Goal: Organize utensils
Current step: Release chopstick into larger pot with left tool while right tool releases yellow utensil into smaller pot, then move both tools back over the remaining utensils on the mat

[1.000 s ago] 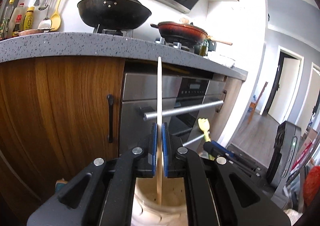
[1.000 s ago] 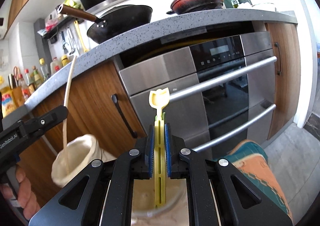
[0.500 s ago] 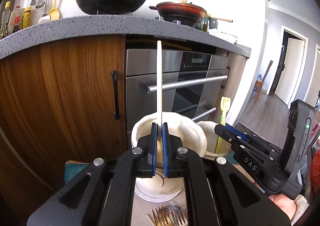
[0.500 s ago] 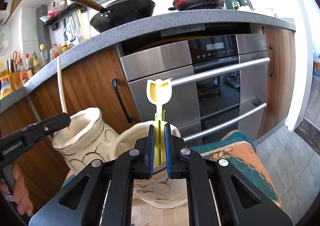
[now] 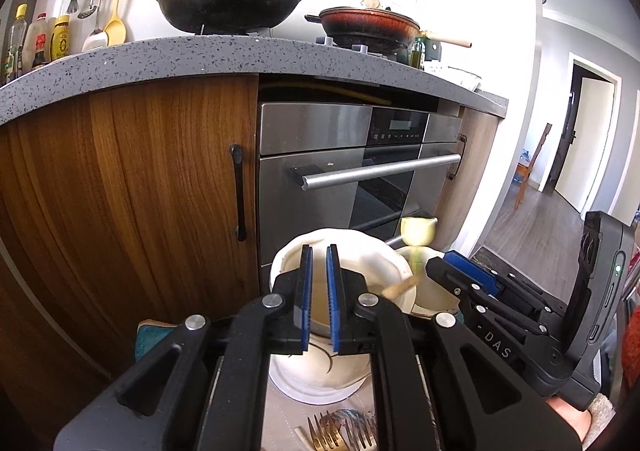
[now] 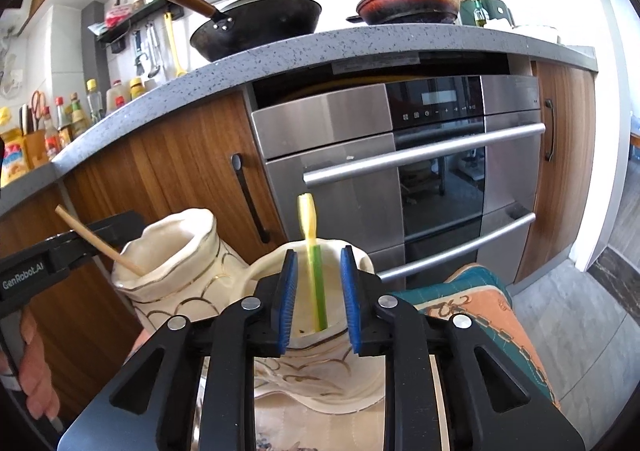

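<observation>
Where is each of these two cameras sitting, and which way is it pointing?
Left wrist: on the left gripper, looking along its open, empty fingers into a cream vase holding a chopstick; the right gripper shows at right.
Right wrist: on the right gripper, jaws opening around a yellow-green utensil standing in a second vase; the left gripper and a hand show at left.
Shared: both vases, the oven, the wok.

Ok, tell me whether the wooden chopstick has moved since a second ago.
Yes. The wooden chopstick has dropped from the left gripper into the cream holder; it no longer stands before the oven, now leaning on the rim.
</observation>
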`<move>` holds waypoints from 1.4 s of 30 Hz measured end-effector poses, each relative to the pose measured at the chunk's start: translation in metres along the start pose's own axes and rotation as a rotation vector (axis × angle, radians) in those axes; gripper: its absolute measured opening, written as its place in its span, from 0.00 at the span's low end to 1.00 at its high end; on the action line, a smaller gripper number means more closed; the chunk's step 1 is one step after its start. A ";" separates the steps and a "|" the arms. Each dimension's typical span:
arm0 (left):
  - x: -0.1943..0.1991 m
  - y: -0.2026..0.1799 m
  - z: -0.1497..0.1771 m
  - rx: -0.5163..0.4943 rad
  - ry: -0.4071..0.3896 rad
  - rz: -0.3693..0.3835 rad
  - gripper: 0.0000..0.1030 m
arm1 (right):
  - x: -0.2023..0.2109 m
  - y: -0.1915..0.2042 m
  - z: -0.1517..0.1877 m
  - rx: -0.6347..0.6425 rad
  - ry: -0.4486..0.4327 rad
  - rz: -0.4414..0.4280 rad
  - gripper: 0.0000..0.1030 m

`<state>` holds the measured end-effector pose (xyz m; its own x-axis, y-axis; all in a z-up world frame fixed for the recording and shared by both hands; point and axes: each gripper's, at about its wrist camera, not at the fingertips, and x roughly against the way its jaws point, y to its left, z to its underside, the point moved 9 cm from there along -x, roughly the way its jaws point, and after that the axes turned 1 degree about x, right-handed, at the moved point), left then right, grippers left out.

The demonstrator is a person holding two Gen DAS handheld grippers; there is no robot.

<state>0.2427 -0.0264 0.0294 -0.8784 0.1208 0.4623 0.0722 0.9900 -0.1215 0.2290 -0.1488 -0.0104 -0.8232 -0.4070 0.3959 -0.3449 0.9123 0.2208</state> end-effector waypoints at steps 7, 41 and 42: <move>0.020 0.005 -0.005 0.010 -0.035 -0.008 0.29 | 0.012 0.001 -0.002 0.000 -0.028 0.001 0.46; 0.099 0.048 0.103 0.043 0.051 -0.136 0.94 | 0.114 -0.009 0.059 0.067 -0.097 0.139 0.95; 0.099 0.050 0.108 0.048 0.063 -0.139 0.94 | 0.115 -0.007 0.059 0.066 -0.087 0.129 0.95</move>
<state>0.1079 0.0273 -0.0256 -0.8471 -0.0115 0.5313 -0.0724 0.9929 -0.0939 0.1100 -0.1996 -0.0192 -0.8975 -0.2833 0.3380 -0.2600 0.9589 0.1132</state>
